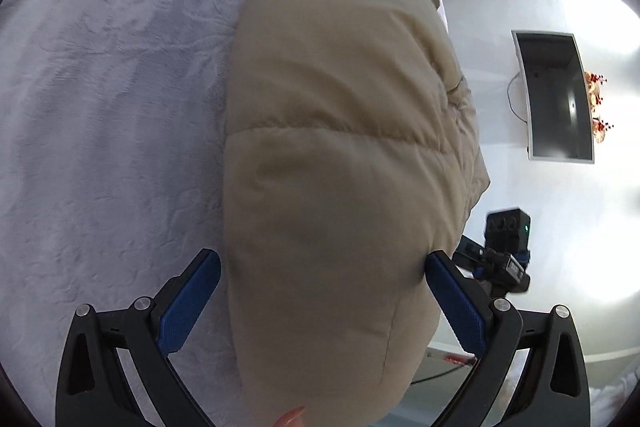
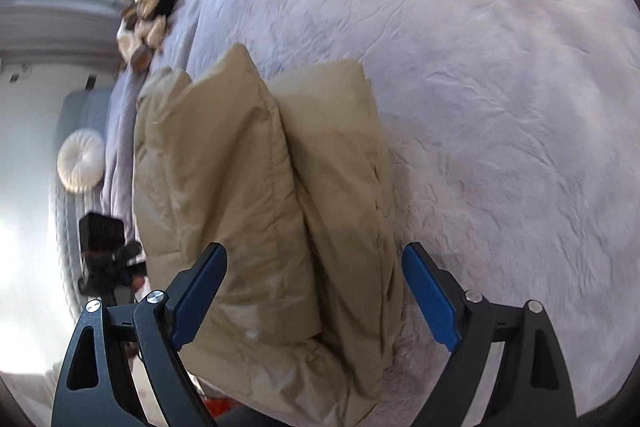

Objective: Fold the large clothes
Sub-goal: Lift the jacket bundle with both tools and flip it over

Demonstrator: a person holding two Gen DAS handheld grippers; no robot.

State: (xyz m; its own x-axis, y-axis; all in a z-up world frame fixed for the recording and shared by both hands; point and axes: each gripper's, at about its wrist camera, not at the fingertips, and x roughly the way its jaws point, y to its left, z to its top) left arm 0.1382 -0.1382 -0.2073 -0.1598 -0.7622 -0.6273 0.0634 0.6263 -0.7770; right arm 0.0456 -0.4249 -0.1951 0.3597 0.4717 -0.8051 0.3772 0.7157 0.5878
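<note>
The beige puffer jacket (image 1: pixel 340 147) on the bed (image 1: pixel 100 87) looks light, springy, slippery; both grippers (image 1: pixel 324 275) (image 2: pixel 316 267) straddle it open-fingered, so pinch stitched seams

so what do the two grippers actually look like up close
Both match: the left gripper and right gripper each have black, angular linkage arms with triangular cut-outs and round silver pivot pins. The jaws carry flat, textured blue pads. No cables or markings show on them, and no sleeve is visible.
</note>
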